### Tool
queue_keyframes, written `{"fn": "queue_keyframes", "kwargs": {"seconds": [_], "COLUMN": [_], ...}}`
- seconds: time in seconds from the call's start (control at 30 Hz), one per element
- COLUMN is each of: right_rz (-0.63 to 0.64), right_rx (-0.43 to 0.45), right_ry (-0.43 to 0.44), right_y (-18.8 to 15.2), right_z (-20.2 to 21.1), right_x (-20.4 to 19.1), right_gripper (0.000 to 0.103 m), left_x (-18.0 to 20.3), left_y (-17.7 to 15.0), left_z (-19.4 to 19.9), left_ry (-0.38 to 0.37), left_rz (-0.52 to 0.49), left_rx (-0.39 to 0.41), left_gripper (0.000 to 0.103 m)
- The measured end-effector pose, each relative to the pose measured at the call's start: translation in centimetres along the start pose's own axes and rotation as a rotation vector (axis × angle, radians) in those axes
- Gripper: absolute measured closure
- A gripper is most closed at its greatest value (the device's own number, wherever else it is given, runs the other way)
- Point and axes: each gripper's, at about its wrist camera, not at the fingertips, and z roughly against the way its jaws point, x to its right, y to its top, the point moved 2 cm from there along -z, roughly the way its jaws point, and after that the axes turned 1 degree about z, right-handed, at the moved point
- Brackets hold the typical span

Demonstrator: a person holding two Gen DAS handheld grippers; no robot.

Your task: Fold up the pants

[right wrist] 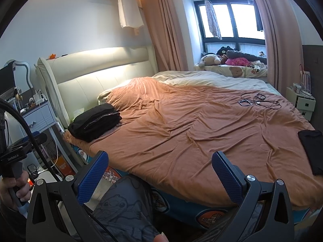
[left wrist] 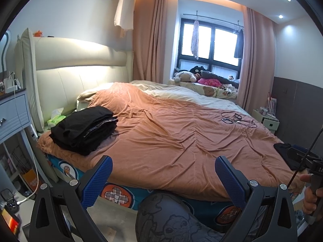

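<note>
I stand at the foot edge of the bed (left wrist: 201,196) with both tools held up off it. My left gripper (left wrist: 163,178) has its blue fingers (left wrist: 101,178) spread wide with nothing between them but the near edge of the orange blanket (left wrist: 171,133) and my knee (left wrist: 161,217) in grey printed trousers. My right gripper (right wrist: 159,173) is spread just as wide and also holds nothing; it hangs over the same near edge.

A stack of folded black pants (left wrist: 84,129) sits at the left corner of the blanket, just beside the cream headboard (left wrist: 66,76) and close to the bed's left edge, with a green tissue pack (left wrist: 56,119) between it and the headboard. At the right edge of the bed lies another black garment (right wrist: 311,147), flat and partly cut off by the frame edge; I cannot tell whether it is folded.

The middle of the blanket is open, only wrinkled. Far across on the right side lies a tangle of black cables (left wrist: 238,120) with small devices, well apart from both black piles. Beyond the orange blanket a cream one (right wrist: 212,79) runs up to the window ledge, where stuffed toys (right wrist: 210,59) are heaped. A nightstand (left wrist: 12,113) stands left of the bed, near the folded stack. My left hand (right wrist: 14,187) grips its handle at the left edge of the right camera's view.
</note>
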Motion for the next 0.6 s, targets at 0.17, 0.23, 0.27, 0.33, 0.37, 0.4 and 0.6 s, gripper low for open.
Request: {"fn": "queue_keyframes", "kwargs": {"seconds": [0.17,0.23,0.27,0.33,0.37,0.4,0.6], "right_rz": [0.001,0.000,-0.002,-0.005,-0.006,-0.007,-0.002], "right_rx": [0.002,0.002,0.001,0.000,0.001,0.002,0.007], "right_ry": [0.000,-0.003,-0.004,-0.006,-0.007,-0.008,-0.019], "right_y": [0.03,-0.02,-0.02,0.02,0.05,0.08,0.01], "right_z": [0.05,0.08,0.08,0.10,0.12,0.16,0.41], "right_x": [0.00,0.03,0.07,0.16,0.19,0.22,0.46], "right_gripper": [0.000,0.000,0.000,0.000,0.000,0.000,0.000], "left_x": [0.04,0.06,0.12,0.26,0.28,0.30,0.37], "left_y": [-0.03,-0.05,-0.06,-0.06,-0.02,0.00,0.11], "left_z": [0.04,0.10,0.13,0.18,0.18,0.21,0.01], "left_ry": [0.000,-0.006,-0.009,-0.010,-0.010,-0.010,-0.018], "left_rz": [0.001,0.002,0.000,-0.008,-0.011,-0.013,-0.006], "left_rx": [0.000,-0.001,-0.002,-0.001,0.000,0.001,0.004], "left_gripper": [0.001,0.001,0.001,0.001,0.001,0.001,0.001]}}
